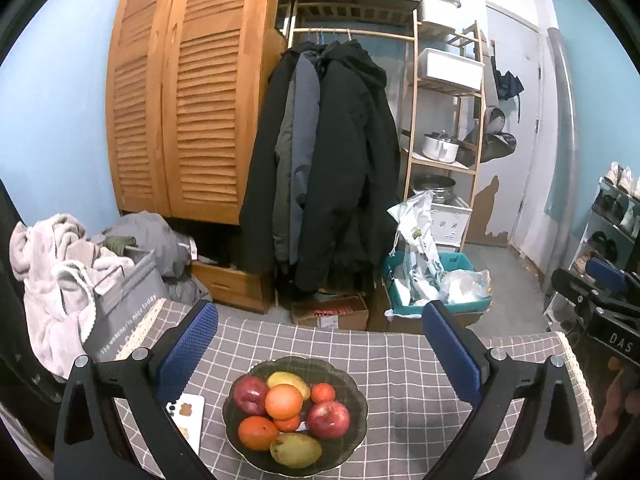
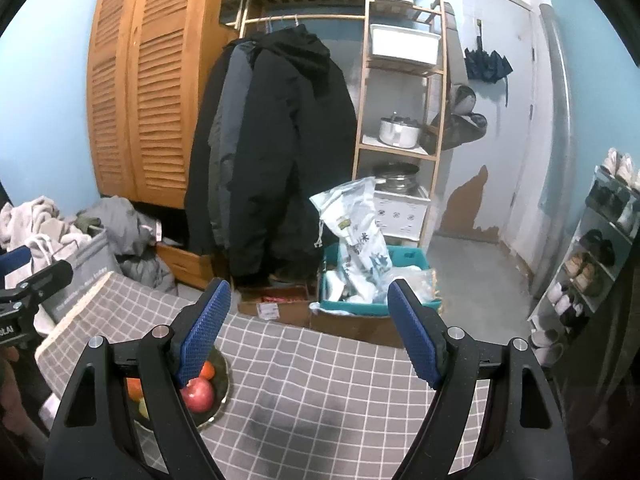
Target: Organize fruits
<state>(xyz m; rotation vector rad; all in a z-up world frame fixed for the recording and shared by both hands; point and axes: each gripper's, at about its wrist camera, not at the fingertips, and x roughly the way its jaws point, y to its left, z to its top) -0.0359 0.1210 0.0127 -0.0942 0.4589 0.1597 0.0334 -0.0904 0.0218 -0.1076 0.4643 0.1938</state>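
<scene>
Both jaws wide, nothing held: left hand-held gripper (image 1: 320, 354) hovers over the fruit bowl (image 1: 352, 440) on the counter (image 1: 400, 368), right hand-held gripper (image 2: 310, 330) beside it. Piled round fruit (image 1: 283, 401) could roll out if nudged; phone (image 1: 191, 420) sits close.

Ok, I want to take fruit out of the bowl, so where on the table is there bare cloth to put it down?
Bare cloth lies right of the bowl, out to the table's right edge, and in a strip behind the bowl. The left is crowded: a phone lies close beside the bowl. Both tongs hang open and empty: left, right.
</scene>
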